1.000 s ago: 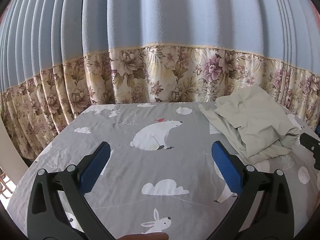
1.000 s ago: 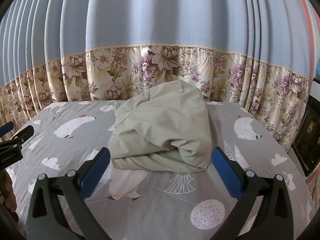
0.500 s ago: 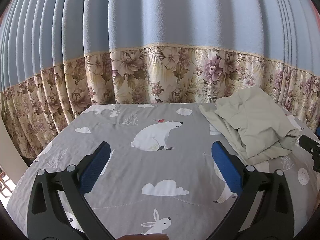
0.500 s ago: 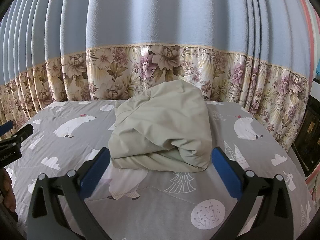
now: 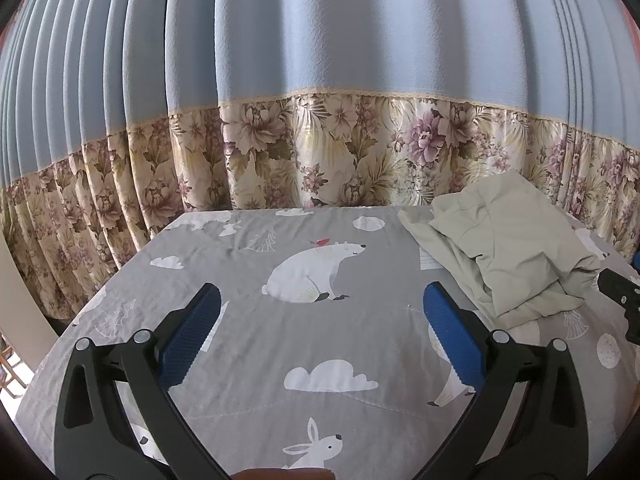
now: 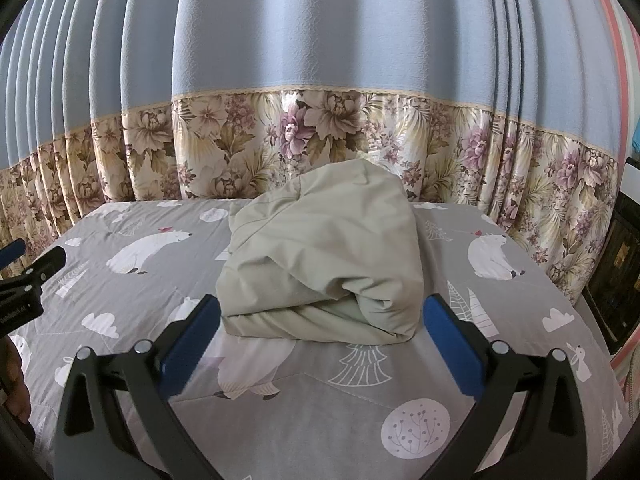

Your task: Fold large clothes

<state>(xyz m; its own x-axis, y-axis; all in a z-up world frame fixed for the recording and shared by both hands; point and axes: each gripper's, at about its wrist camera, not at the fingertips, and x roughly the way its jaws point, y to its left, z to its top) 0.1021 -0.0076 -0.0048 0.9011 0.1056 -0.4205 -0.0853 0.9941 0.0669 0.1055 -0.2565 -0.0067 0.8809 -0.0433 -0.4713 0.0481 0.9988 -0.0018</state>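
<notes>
A pale beige-green garment (image 6: pixel 324 264) lies bunched in a heap on the grey animal-print sheet (image 6: pixel 132 312). In the left wrist view the garment (image 5: pixel 504 244) sits off to the right. My right gripper (image 6: pixel 320 312) stands open just short of the heap's near edge, nothing between its blue pads (image 6: pixel 448 340). My left gripper (image 5: pixel 320 312) is open over bare sheet (image 5: pixel 320 336), well left of the garment. The other gripper's black tip shows at each view's edge: right gripper (image 5: pixel 618 296), left gripper (image 6: pixel 32 280).
A blue curtain with a floral lower band (image 6: pixel 320 148) hangs close behind the bed. The sheet's left edge (image 5: pixel 92 304) drops off. A dark object (image 6: pixel 616 268) stands past the bed's right side. A hand (image 6: pixel 12 384) shows at the lower left.
Both grippers stay open and almost still. The garment has not moved; the views shifted only slightly.
</notes>
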